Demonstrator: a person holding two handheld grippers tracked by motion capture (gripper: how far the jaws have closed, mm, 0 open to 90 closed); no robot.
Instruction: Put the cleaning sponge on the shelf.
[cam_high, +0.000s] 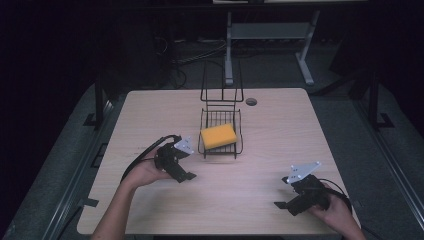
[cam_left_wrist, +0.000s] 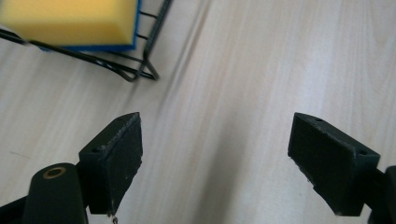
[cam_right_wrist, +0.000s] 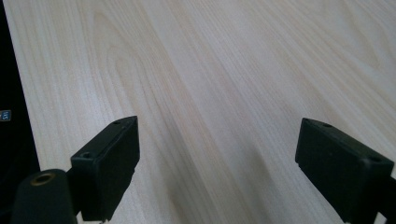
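Nearest, at lower right of the high view, we see the right gripper (cam_high: 284, 196) with jaws spread wide and empty over the pale surface (cam_high: 260, 150). Left of centre, the left gripper (cam_high: 186, 172) gapes likewise. Farther up, mid-frame, a yellow sponge (cam_high: 218, 136) lies in the black wire rack (cam_high: 239, 131).

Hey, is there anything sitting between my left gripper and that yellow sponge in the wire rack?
Nothing loose on the table lies between them. The left gripper is open beside the black wire rack, and the yellow sponge lies inside it. Only the rack's own wire rim stands between the jaws and the sponge, so reaching over it looks easier.
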